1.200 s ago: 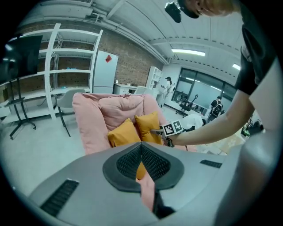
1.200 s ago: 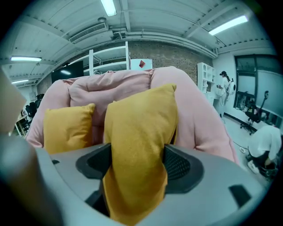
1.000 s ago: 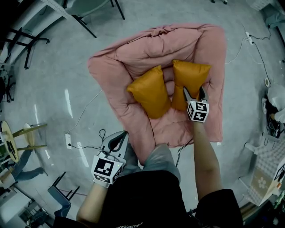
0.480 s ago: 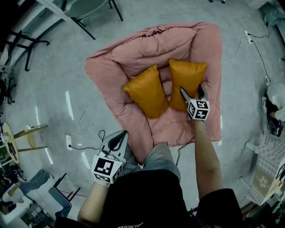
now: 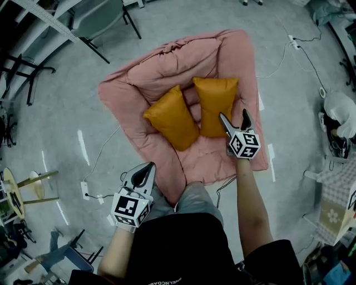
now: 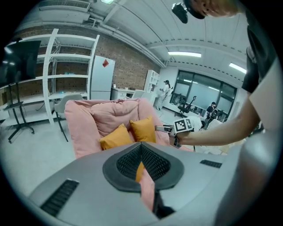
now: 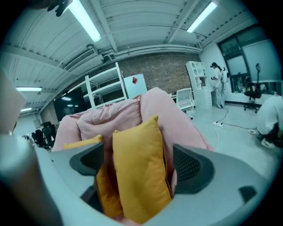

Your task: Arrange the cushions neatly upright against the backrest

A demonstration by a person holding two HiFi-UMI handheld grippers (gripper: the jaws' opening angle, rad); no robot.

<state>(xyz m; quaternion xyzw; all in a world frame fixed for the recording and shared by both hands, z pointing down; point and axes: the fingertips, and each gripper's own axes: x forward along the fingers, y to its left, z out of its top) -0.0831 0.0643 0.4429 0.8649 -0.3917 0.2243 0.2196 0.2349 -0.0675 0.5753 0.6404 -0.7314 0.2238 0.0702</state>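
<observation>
Nearest, the left gripper [image 5: 149,168] hangs beside the person's knee [image 5: 194,196], its jaws pressed together on nothing. Farther in, the right gripper [image 5: 233,116] has just been spreading its jaws. They stand wide, and the right cushion [image 5: 214,103] shows between them with no pad pressing it (a grazing touch cannot be ruled out). There are two orange cushions on one pink sofa [image 5: 119,97], side by side against its far backrest [image 5: 178,53], the left cushion [image 5: 171,117] slanted. Bare floor [image 5: 289,139] rings the sofa, and one chair [image 5: 103,14] stands far left.
</observation>
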